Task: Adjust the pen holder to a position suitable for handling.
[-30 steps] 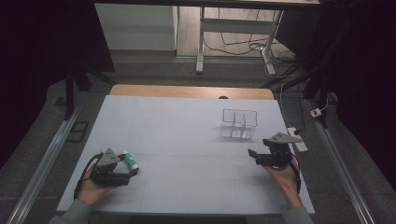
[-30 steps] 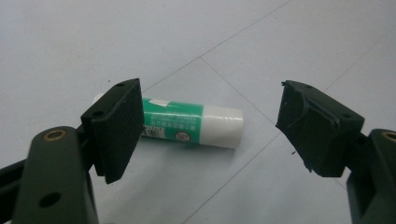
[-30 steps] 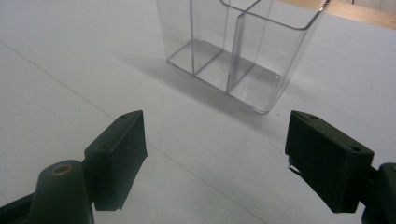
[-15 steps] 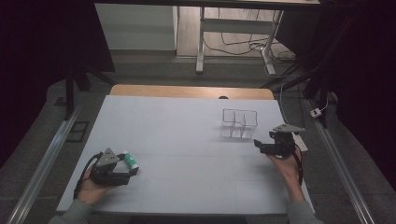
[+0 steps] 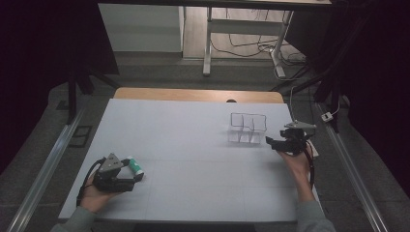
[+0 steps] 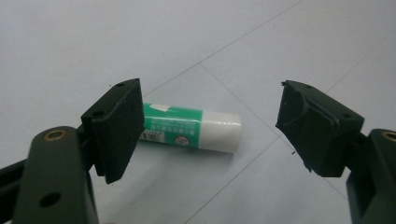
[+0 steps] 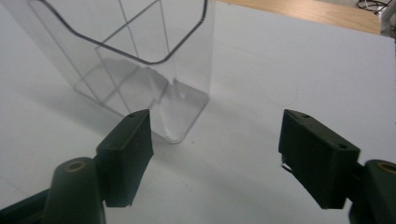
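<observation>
My left gripper (image 6: 208, 126) rests low on the table (image 5: 193, 145), jaws wide apart, the glue stick (image 6: 191, 127) lying loose just beyond them. My right gripper (image 7: 215, 154), jaws apart and just narrowing on nothing, faces the clear box (image 7: 140, 60), seemingly just short of touching it.

Table (image 5: 193, 125) — pale grey-white top with a wooden strip (image 5: 198, 94) along its far edge. Metal rails (image 5: 43, 169) flank both sides. Beyond: grey floor (image 5: 159, 72), white desk legs (image 5: 209, 43), loose cables (image 5: 251, 46) — surroundings dark, light falling mainly on the tabletop.
</observation>
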`<state>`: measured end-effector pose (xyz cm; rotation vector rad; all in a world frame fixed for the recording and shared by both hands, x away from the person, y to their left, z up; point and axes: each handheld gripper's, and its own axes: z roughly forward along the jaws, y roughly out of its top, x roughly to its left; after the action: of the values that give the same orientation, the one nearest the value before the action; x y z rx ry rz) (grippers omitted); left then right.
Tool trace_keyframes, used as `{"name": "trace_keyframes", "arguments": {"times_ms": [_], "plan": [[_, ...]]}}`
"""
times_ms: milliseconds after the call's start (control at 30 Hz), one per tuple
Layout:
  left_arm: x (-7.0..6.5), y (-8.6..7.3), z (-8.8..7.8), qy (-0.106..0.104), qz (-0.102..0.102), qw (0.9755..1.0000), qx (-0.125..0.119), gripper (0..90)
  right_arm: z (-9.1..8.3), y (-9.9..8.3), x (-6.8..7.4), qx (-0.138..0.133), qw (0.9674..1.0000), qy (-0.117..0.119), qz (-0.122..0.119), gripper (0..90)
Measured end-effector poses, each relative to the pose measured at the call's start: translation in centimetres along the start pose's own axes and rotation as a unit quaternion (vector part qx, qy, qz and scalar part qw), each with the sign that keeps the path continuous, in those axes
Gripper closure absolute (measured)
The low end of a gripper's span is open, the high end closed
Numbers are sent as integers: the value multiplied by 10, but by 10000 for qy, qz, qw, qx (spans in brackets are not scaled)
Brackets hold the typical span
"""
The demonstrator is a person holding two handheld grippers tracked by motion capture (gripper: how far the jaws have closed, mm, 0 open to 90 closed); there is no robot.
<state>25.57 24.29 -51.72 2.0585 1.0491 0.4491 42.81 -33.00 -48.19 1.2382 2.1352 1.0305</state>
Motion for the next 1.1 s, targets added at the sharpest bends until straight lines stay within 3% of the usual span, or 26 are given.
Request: {"name": "trace_keyframes", "arguments": {"times_ms": [233,400,600,967,1100], "plan": [[1,0,2,-5,20,10000,27,229,10,5,-3,31,10000,0,29,409],[0,-1,2,-29,26,10000,48,229,22,8,-2,247,9995,-183,39,615],[2,-1,2,-26,10,10000,59,229,33,11,1,380,9992,-61,-93,856],[2,-2,3,-11,9,10000,80,229,44,12,-3,431,9990,42,-112,890],[3,-2,3,1,10,10000,91,229,47,13,-1,489,9985,110,-236,889]]}}
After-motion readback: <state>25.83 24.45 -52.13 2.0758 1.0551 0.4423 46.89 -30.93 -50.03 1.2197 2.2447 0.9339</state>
